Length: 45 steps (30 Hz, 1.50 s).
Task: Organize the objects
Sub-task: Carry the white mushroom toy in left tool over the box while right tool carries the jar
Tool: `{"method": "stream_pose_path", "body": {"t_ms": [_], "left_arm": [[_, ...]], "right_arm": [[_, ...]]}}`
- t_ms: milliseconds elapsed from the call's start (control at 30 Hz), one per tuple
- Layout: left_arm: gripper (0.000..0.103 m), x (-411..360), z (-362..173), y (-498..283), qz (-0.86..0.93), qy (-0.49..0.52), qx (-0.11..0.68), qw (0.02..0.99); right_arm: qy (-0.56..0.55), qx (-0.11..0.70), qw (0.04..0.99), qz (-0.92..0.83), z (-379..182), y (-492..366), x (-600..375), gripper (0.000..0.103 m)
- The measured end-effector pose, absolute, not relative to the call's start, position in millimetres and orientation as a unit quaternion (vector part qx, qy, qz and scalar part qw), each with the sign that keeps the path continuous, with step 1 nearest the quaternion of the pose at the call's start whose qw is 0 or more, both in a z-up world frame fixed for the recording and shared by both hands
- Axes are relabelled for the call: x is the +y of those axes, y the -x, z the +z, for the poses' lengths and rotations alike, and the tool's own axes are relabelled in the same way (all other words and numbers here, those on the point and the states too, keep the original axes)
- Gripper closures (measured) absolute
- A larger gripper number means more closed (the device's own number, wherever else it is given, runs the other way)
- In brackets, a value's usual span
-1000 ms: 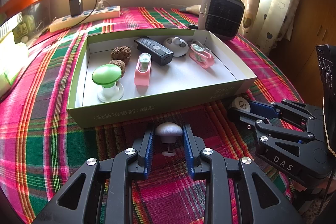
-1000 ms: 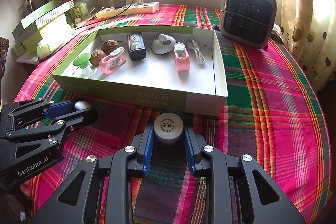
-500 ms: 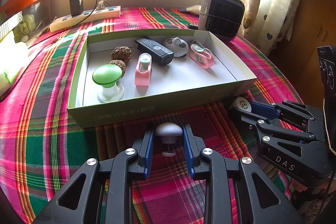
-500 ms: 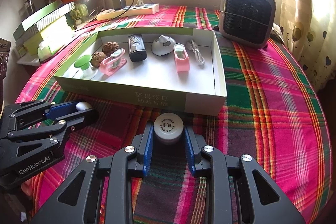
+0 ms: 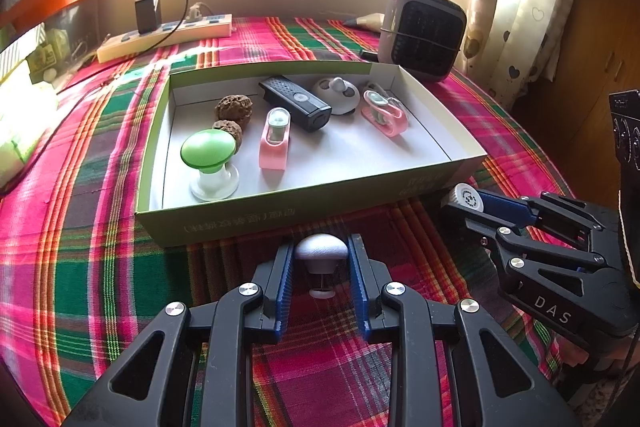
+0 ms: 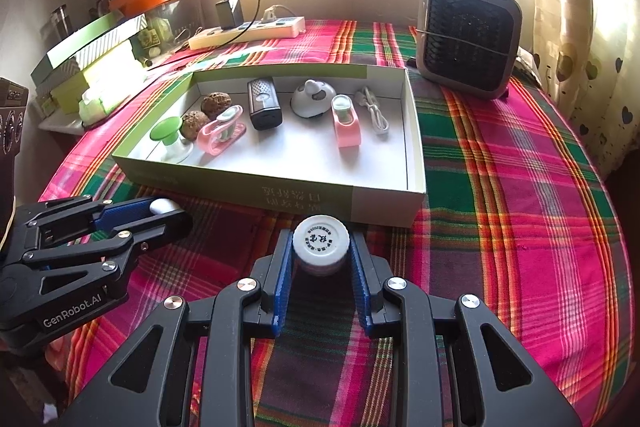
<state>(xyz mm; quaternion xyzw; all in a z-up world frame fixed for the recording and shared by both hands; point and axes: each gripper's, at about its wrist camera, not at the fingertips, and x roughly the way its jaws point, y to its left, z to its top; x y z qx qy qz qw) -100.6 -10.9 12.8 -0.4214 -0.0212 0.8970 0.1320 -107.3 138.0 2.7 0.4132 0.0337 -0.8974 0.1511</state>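
My left gripper is shut on a small white mushroom-shaped knob, held just above the cloth in front of the green box. My right gripper is shut on a small white capped jar in front of the box's near right corner. The box holds a green mushroom knob, two walnuts, two pink clips, a black device, a white round gadget and a white cable. Each gripper shows in the other's view: the right, the left.
A plaid cloth covers the table. A small grey heater stands behind the box on the right. A power strip with a charger lies at the back. Green boxes are stacked at the left edge.
Both grippers keep their hold and have barely moved; the view has shifted only slightly.
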Motion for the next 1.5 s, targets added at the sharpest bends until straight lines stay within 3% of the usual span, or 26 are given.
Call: {"method": "stream_pose_path", "body": {"t_ms": [833, 1500], "left_arm": [[0.079, -0.9, 47.8, 114.8, 0.906, 0.395, -0.017, 0.149], [0.079, 7.0, 45.1, 157.7, 0.899, 0.410, -0.012, 0.153]], "right_arm": [[-0.390, 0.024, 0.156, -0.907, 28.7, 120.2, 145.2, 0.075], [-0.406, 0.035, 0.154, -0.900, 24.7, 160.6, 144.9, 0.075]]}}
